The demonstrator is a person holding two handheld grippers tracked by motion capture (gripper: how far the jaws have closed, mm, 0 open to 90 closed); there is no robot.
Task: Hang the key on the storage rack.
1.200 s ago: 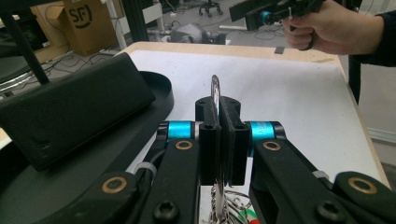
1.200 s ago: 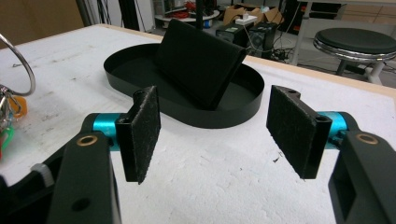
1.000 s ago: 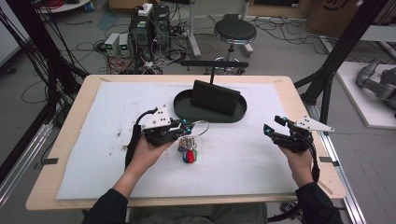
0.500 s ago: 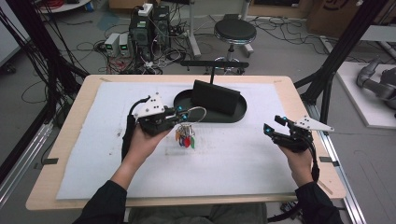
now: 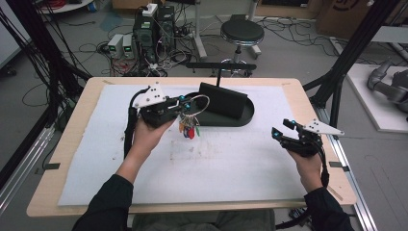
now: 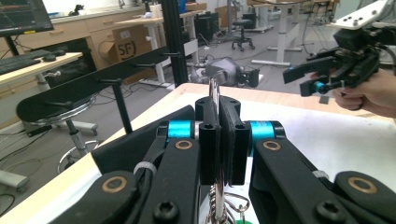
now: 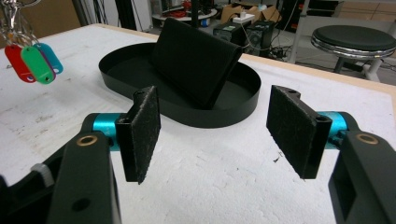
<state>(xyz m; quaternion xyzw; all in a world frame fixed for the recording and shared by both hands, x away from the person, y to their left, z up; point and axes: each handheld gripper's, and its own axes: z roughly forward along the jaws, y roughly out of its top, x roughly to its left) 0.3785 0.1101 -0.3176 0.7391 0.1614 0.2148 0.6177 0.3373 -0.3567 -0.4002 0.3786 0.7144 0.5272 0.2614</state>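
High view: the left gripper point(image 5: 182, 107) is lifted above the white mat point(image 5: 96, 163) near the back edge of the table point(image 5: 298, 89), left of centre. Its jaws are pinched on a large wire key ring point(image 5: 198, 103), and a cluster of coloured key tags point(image 5: 188, 130) dangles beneath, clear of the mat. Just beside it, towards the back centre, sits a black oval tray point(image 5: 240, 118) with an upright black block point(image 5: 223, 100) standing in it. The right gripper point(image 5: 283, 129) waits near the right edge, well apart, with its jaws spread and nothing between them.

Left gripper view: the two pads point(image 6: 232, 135) are pressed together on the thin metal ring point(image 6: 213, 93), which stands up between them; a bit of chain and a green tag show at the bottom edge. The right gripper point(image 6: 306, 79) appears farther off, at upper right.

Right gripper view: the pads point(image 7: 142, 133) stand wide apart over bare mat, with the tray point(image 7: 219, 116) and the block point(image 7: 196, 60) straight ahead. Red, green and blue tags point(image 7: 32, 63) hang at upper left.

The bunch looks light, but loose and swingy: the ring is stiff, thin and smooth, so it could twist or slip in a flat pinch. The ring wire is the sound place to hold; the tags would only flop.
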